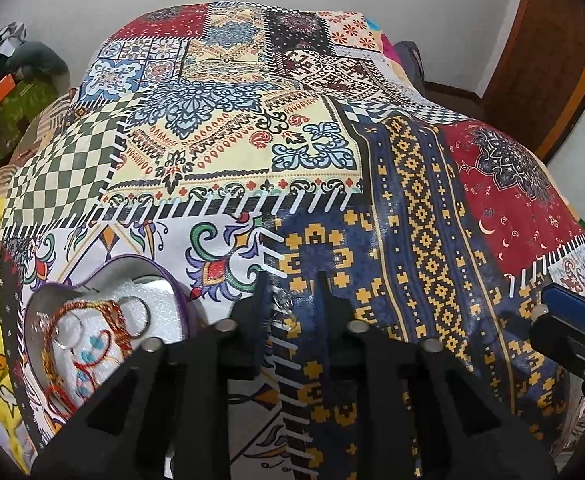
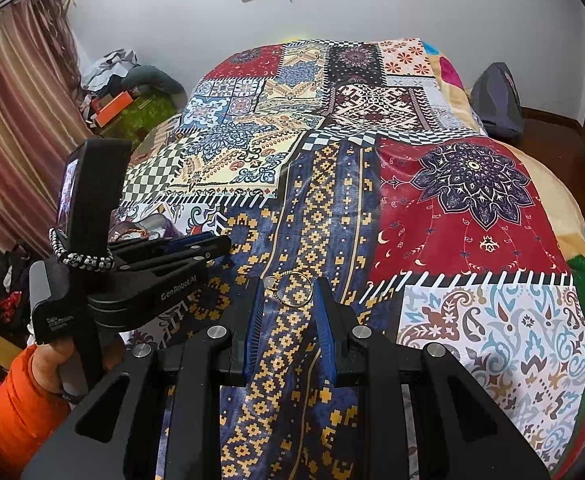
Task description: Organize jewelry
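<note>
With the left gripper (image 1: 290, 300) released near the heart-shaped box (image 1: 92, 312), the right gripper (image 2: 288, 292) brackets a gold ring (image 2: 295, 289), unclenched; closing comes next.

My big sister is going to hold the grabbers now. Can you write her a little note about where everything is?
Left gripper: jaws open over the patchwork bedspread, a small clear sparkly piece by its left finger; contact unclear.
Right gripper: jaws open, the thin gold ring lying between them on the bedspread, not gripped.
Heart-shaped box, left of the left gripper, already holds red bangles and silver rings.
Left to do: close on the gold ring and move it and the clear piece, probably to the box.
</note>
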A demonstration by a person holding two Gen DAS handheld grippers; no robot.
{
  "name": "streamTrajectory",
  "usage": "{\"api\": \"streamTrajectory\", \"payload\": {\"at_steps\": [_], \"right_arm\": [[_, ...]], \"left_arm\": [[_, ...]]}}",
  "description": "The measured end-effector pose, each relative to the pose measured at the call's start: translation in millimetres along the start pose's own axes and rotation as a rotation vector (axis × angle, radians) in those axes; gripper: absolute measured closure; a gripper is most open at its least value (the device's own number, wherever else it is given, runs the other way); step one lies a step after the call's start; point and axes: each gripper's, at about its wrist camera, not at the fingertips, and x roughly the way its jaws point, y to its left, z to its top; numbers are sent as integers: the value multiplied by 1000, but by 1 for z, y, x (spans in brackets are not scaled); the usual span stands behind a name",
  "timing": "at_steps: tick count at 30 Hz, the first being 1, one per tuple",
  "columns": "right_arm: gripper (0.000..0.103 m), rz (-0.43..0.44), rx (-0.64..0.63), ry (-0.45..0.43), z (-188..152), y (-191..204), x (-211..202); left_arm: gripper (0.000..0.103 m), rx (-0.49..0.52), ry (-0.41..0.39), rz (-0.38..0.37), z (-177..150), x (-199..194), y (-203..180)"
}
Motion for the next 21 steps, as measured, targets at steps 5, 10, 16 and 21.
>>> {"api": "streamTrajectory", "payload": {"at_steps": [5,10,16,21], "right_arm": [[80,-4,-4,-8,0,3,-5],[80,-14,-13,-17,1,8,-12],[80,-18,-46,-38,5,23,-20],[80,-13,-61,-53,8,36,-22]], "left_arm": [[91,-7,-20,-54,-2,-10,1],[91,17,-77,-84,-11,-41,-5],[91,2,-143,-119,-18,-83,3],[91,-31,-202,-128,-22,-117,25]]}}
